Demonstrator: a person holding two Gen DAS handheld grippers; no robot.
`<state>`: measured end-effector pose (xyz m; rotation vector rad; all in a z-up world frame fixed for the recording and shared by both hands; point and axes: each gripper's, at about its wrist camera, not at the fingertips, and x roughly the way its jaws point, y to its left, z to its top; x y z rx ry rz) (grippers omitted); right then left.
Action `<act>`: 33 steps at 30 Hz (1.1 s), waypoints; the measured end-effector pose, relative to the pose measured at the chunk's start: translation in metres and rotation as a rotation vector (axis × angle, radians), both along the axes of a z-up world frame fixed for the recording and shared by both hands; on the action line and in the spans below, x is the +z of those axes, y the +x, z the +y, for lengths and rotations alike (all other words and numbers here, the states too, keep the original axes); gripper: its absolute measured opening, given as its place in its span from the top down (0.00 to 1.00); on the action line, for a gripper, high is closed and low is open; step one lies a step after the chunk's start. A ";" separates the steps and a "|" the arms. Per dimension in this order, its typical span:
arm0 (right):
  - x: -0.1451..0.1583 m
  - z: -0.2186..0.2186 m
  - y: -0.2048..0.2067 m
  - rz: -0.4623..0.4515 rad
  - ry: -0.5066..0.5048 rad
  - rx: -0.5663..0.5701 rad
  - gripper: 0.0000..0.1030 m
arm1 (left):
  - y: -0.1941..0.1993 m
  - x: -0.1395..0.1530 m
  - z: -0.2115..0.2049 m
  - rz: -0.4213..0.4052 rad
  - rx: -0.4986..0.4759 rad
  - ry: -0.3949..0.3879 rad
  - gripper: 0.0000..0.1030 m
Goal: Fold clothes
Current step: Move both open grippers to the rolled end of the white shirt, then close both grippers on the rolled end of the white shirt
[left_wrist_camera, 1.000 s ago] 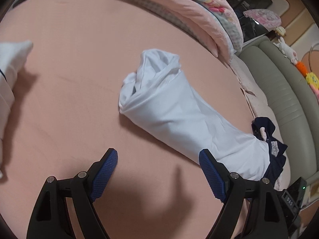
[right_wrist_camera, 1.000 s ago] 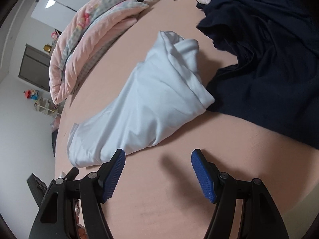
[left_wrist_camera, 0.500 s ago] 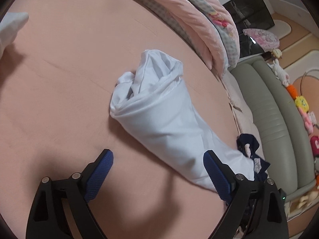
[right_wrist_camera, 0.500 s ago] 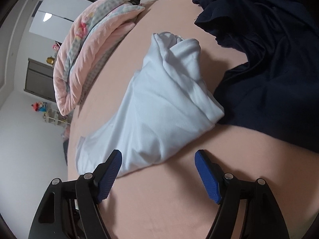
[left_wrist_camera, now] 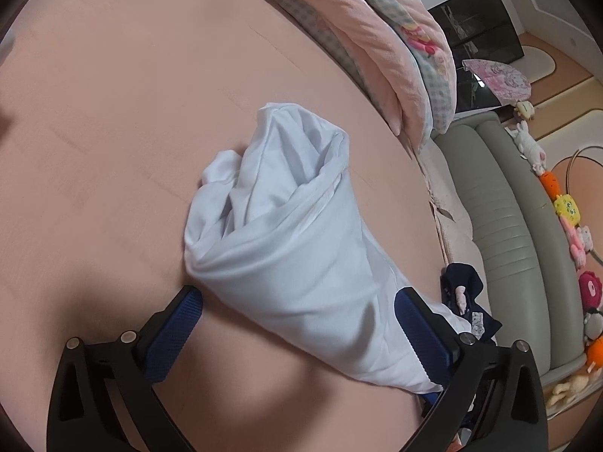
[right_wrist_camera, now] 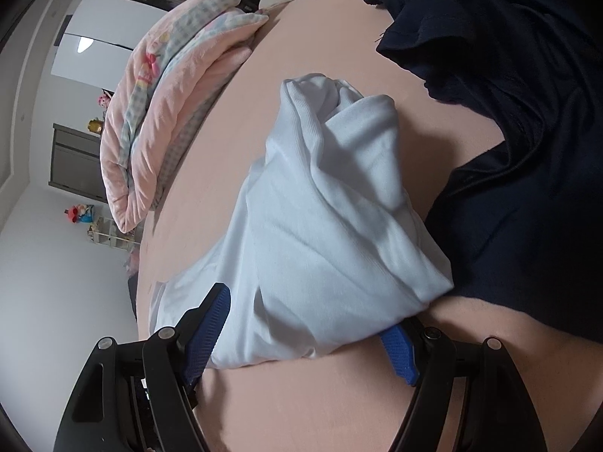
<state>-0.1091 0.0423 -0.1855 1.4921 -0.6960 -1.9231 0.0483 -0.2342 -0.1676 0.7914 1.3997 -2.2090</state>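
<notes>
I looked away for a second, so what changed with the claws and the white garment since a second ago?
Both claws moved forward: the left claw and right claw now straddle the white garment, jaws open, nothing gripped yet. The garment stays bundled in place on the pink bed, the dark clothes untouched.

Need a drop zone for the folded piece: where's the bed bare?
Free: the pink sheet left of the white garment, up to the quilt. Crowded: the right side, where the navy clothes touch it.
</notes>
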 end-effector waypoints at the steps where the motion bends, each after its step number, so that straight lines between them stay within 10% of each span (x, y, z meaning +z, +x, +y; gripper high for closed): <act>1: 0.000 -0.001 -0.001 0.001 -0.001 -0.001 0.27 | -0.001 0.000 -0.001 -0.001 0.000 0.000 0.00; 16: -0.016 0.003 -0.019 -0.078 -0.109 -0.085 0.28 | -0.004 -0.005 -0.022 0.029 0.069 0.111 0.00; 22: -0.025 0.016 -0.018 -0.100 -0.100 -0.133 0.62 | -0.007 -0.004 -0.024 0.012 0.102 0.129 0.00; 27: -0.030 0.021 -0.021 -0.123 -0.128 -0.126 0.68 | -0.005 -0.003 -0.020 -0.064 0.154 0.094 0.41; 33: -0.027 0.017 -0.020 -0.083 -0.112 -0.104 0.68 | 0.001 -0.010 -0.023 -0.028 0.146 0.104 0.63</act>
